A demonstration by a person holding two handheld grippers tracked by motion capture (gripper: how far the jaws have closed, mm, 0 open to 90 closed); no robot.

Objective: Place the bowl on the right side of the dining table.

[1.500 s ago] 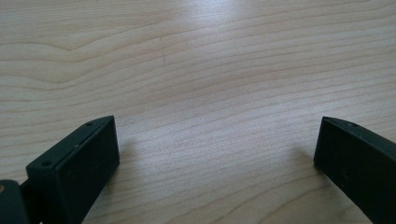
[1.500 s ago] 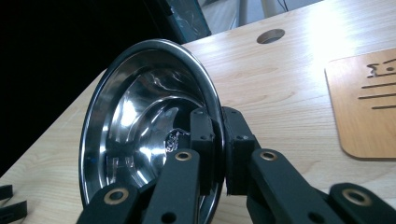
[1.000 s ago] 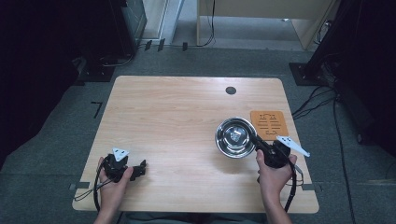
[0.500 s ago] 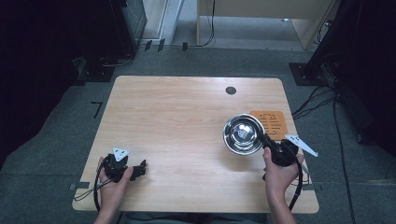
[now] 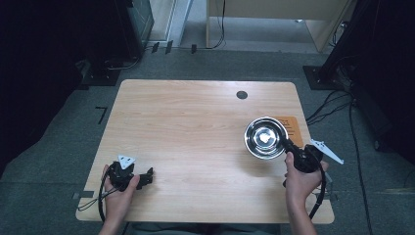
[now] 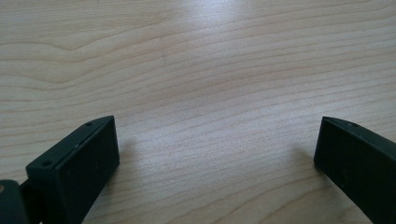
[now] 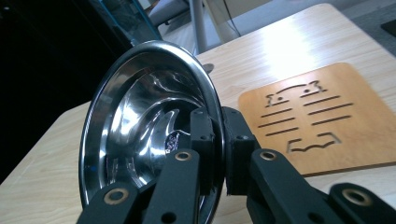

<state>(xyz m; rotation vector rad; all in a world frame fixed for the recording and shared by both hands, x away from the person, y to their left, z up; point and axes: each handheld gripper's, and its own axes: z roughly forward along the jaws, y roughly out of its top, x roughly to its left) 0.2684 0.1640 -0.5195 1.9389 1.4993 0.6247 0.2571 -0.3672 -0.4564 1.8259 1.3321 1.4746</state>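
Note:
A shiny steel bowl (image 5: 265, 137) hangs lifted above the table's right side, its rim pinched by my right gripper (image 5: 288, 145). In the right gripper view the bowl (image 7: 140, 126) stands tilted on edge, with my right gripper (image 7: 218, 140) shut on its rim, one jaw inside and one outside. An orange wooden trivet (image 7: 322, 116) with cut-out slots lies flat on the table just beyond; in the high view the trivet (image 5: 292, 128) is partly hidden by the bowl. My left gripper (image 5: 147, 177) rests at the table's front left, open, with bare wood between its jaws (image 6: 215, 154).
The light wooden table (image 5: 195, 127) has a round dark cable hole (image 5: 242, 95) near its back edge. Cables trail over the grey floor to the right (image 5: 337, 105). Dark equipment stands behind the table at left and right.
My right gripper has lifted the bowl and carried it right and slightly back, over the trivet's edge. The left gripper has stayed still.

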